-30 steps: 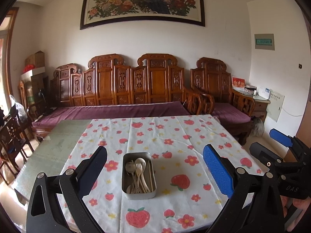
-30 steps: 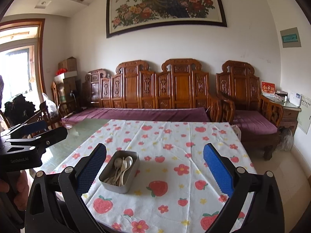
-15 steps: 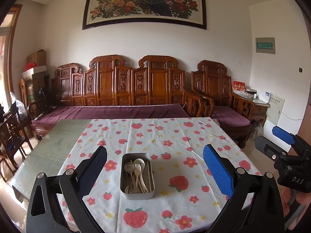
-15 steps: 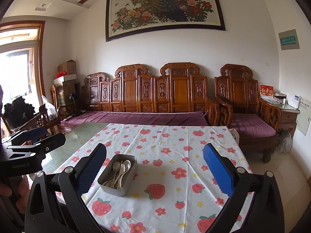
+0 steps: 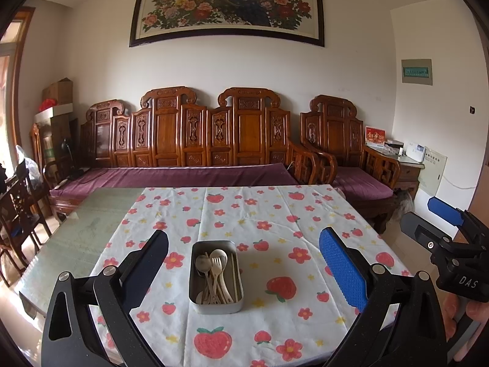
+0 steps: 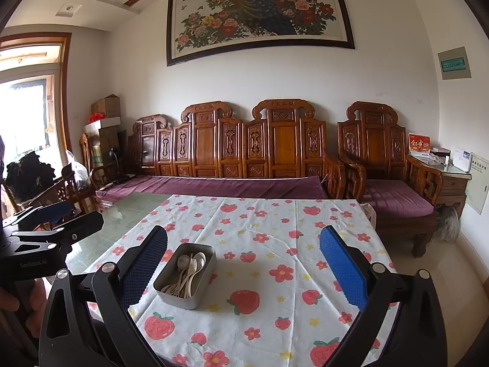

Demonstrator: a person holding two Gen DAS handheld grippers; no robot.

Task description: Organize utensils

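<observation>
The left tool (image 5: 243, 270) is held above the near edge of the worktop (image 5: 76, 238), its two fingers spread wide apart and gripping nothing. The right tool (image 6: 243, 270) is in the same released condition, fingers wide apart, with nothing between them. Each tool is visible in the other's camera: the right tool appears at the right edge of the left wrist view with a hand (image 5: 467, 321) below it, and the left tool appears at the left edge of the right wrist view.

A metal tin (image 5: 216, 276) stands on the tablecloth (image 5: 275, 214) (white fabric with strawberry and flower print), towards the near edge of the worktop. In the left wrist view the tin lies midway between the two fingers but well below them, with no contact. In the right wrist view the tin sits just beside the left finger pad, offset to the left of centre.

The tin holds the utensils loosely together in one compartment:
- a metal spoon (image 5: 203, 262), bowl towards the far end
- a pale fork (image 5: 216, 263)
- a pale spoon (image 5: 220, 255) behind the fork
- chopsticks (image 5: 234, 275) along the right wall

The tablecloth covers the right part of the worktop; the left part shows bare greenish glass. A carved wooden bench (image 5: 198, 140) with a purple cushion stands behind the worktop
</observation>
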